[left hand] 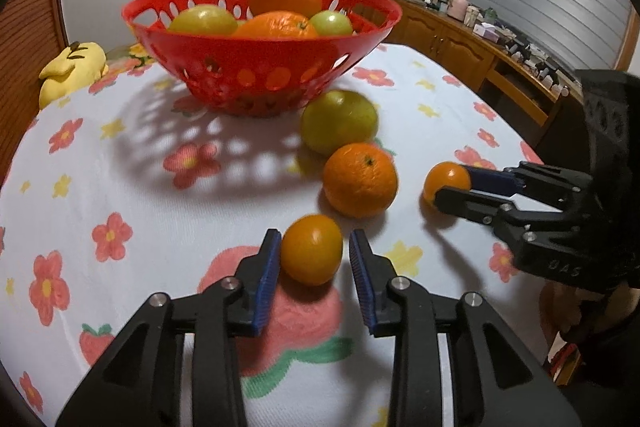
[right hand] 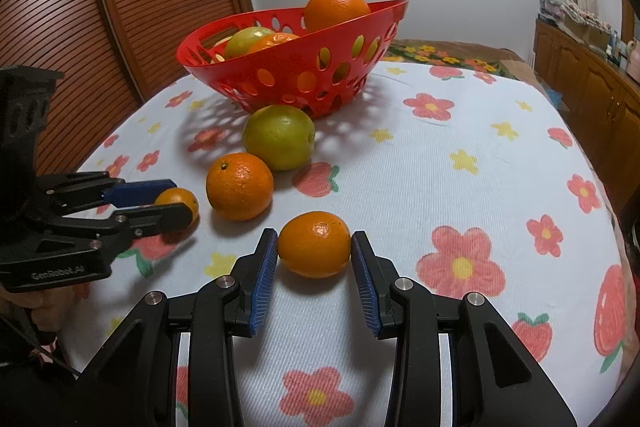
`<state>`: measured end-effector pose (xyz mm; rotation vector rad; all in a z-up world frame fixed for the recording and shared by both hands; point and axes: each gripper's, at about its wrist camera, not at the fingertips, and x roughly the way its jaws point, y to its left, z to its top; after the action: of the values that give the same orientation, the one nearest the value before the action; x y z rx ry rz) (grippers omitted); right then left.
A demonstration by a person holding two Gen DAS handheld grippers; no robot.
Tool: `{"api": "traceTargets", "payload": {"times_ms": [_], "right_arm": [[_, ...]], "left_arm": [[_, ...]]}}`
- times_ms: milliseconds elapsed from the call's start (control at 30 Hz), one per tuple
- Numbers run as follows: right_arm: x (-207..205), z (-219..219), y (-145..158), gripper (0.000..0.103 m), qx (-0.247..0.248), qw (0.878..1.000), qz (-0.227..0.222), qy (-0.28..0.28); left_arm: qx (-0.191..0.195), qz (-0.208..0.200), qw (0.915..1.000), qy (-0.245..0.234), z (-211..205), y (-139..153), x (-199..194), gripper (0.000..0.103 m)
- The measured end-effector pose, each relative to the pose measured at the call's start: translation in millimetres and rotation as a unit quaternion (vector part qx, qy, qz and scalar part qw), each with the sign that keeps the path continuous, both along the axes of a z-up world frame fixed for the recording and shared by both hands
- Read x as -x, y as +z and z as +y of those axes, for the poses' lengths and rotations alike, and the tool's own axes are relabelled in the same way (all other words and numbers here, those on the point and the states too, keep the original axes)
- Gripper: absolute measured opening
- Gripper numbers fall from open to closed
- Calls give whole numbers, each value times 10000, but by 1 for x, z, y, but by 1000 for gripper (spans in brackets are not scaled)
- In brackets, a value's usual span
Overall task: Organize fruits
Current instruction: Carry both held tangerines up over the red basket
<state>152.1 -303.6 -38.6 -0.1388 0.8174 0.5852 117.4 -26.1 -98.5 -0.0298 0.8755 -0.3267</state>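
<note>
My left hand-held gripper (left hand: 312, 259) is spread around a small orange fruit (left hand: 311, 249); its left pad (left hand: 267, 275) looks to touch the skin, while the right pad stands just apart. My right hand-held gripper (right hand: 314, 259) brackets another small orange (right hand: 314, 244), its blue pads (right hand: 362, 275) at or just beside both sides (I cannot tell whether they press). Both fruits rest on the flowered surface (right hand: 480, 187).

In the left wrist view, a larger orange (left hand: 360, 179) lies at about 1 o'clock from my left gripper, touching or just beside a green citrus (left hand: 339, 121) beyond it. The red basket (left hand: 256, 67) sits at 11 o'clock, near the green citrus, holding two oranges and two greenish fruits. A yellow plush toy (left hand: 72, 69) lies at 10 o'clock by the surface's far left edge. In the right wrist view the basket (right hand: 280, 75) stands at 12 o'clock.
</note>
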Motion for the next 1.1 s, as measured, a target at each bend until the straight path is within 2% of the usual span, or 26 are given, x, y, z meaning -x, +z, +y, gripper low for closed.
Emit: {"api": "traceTargets", "payload": {"times_ms": [200, 600, 800, 1100], "right_arm": [[0, -1, 0, 37, -9, 10000, 5, 8], [3, -5, 13, 37, -240, 9995, -190, 42], [5, -6, 43, 37, -301, 9982, -507, 90], [11, 0, 89, 37, -393, 9945, -931, 282]], "left_arm": [[116, -108, 9999, 28, 3, 5, 3, 26], [169, -799, 9965, 186, 16, 66, 7, 27], [167, -1082, 9937, 220, 21, 93, 7, 27], [179, -1289, 9910, 315, 27, 111, 4, 27]]}}
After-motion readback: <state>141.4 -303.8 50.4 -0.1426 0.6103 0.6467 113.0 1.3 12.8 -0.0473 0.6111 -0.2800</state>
